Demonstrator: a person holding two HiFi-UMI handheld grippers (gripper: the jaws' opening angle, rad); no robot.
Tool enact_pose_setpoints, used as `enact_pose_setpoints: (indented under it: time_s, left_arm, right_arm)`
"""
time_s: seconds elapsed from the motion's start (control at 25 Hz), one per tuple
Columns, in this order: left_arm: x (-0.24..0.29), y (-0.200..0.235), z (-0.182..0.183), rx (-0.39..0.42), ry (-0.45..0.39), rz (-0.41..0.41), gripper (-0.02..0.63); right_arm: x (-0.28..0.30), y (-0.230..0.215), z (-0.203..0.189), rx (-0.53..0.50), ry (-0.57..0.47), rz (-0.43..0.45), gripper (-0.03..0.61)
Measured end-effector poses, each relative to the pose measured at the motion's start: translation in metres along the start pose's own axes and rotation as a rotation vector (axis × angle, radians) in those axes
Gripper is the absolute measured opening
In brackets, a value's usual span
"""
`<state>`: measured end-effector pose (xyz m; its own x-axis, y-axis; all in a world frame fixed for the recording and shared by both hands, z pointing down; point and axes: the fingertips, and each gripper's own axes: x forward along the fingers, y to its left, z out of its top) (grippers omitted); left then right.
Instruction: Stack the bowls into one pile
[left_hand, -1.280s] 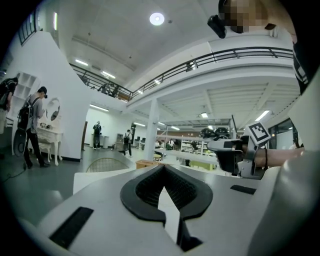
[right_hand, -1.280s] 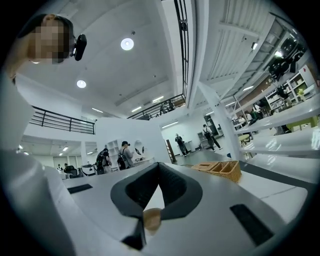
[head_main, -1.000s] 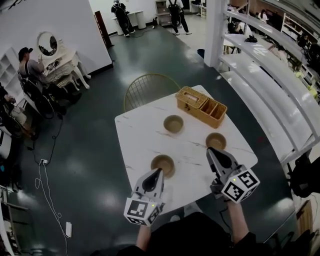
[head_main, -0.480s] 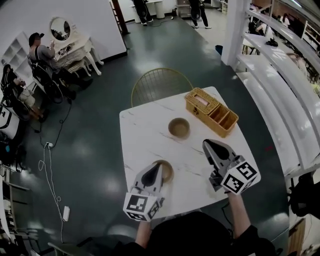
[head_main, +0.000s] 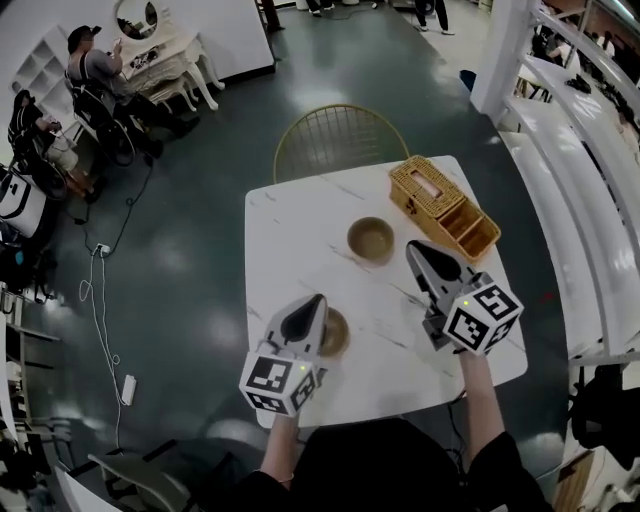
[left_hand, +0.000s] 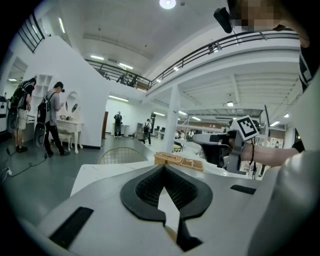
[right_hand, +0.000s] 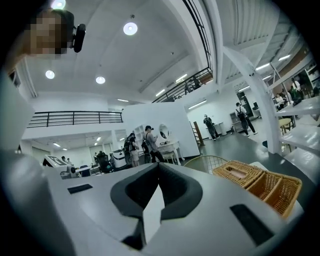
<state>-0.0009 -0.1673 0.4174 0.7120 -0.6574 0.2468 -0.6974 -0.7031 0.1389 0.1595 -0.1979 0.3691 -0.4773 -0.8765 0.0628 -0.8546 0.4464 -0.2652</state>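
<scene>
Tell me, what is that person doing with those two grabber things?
A person holds a gripper in each hand above a white table. Both the left gripper and the right gripper are shut and empty. Two bowls show, apart and not yet stacked: the near bowl sits by the left gripper, the far bowl near a wicker basket.

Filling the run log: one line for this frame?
left gripper: shut, empty | right gripper: shut, empty | far bowl, near bowl: apart on table

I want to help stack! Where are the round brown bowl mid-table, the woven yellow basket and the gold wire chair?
Round brown bowl (head_main: 371, 240): head view, inside bottom.
Woven yellow basket (head_main: 412, 178): head view, lid.
Gold wire chair (head_main: 330, 140): head view, wire back.
</scene>
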Motion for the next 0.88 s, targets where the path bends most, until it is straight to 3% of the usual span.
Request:
enact_pose_setpoints:
  time_s: [0.12, 0.32, 0.88]
  left_arm:
    - [0.015, 0.01, -0.006, -0.018, 0.03, 0.0, 0.014]
    - [0.038, 0.025, -0.02, -0.063, 0.077, -0.015, 0.014]
    - [0.085, 0.065, -0.036, -0.147, 0.179, -0.043, 0.014]
  right_arm:
    - [0.019, -0.02, -0.01, 0.022, 0.038, -0.049, 0.014]
    - [0.046, -0.04, -0.038, 0.08, 0.128, -0.029, 0.014]
    - [0.112, -0.104, -0.102, 0.161, 0.351, -0.171, 0.015]
